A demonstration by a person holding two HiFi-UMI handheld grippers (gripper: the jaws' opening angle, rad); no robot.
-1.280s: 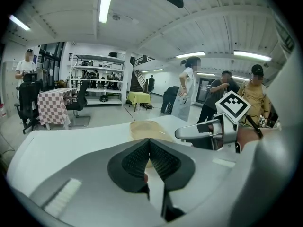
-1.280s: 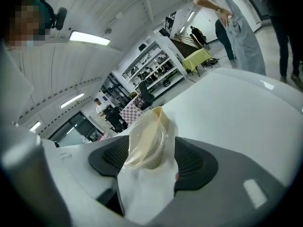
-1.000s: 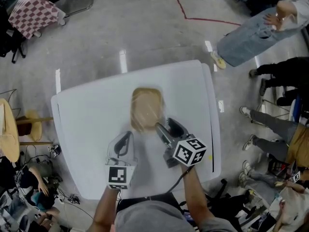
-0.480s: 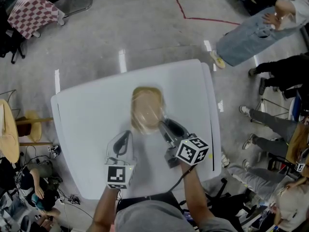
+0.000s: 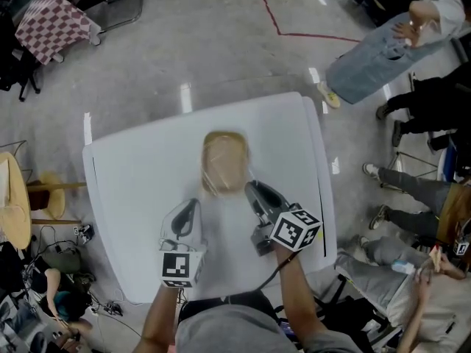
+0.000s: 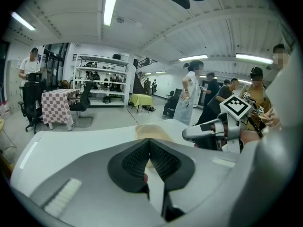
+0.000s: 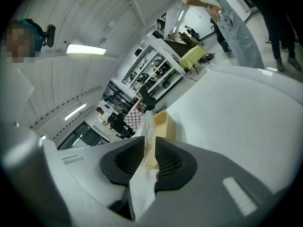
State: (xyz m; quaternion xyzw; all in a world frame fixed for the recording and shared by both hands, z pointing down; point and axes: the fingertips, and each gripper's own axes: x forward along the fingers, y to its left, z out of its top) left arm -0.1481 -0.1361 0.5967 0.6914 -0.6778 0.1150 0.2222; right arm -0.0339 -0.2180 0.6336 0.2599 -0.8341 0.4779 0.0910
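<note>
A tan shallow tray under clear plastic film lies on the white table. My right gripper reaches its near right corner, and in the right gripper view my right gripper is shut on a fold of the clear film, with the yellowish tray just beyond. My left gripper rests on the table left of it, short of the tray. In the left gripper view my left gripper is shut with nothing in it; the tray shows past the tips, the right gripper to its right.
Several people stand right of the table. A checkered-cloth table and office chairs stand at the far left, with shelving behind. A red line marks the floor. A wooden stool stands by the table's left edge.
The right gripper's jaws have drawn together, from wide round the bulging film to shut on a thin fold. The left gripper has stayed put. People at the right have shifted.
</note>
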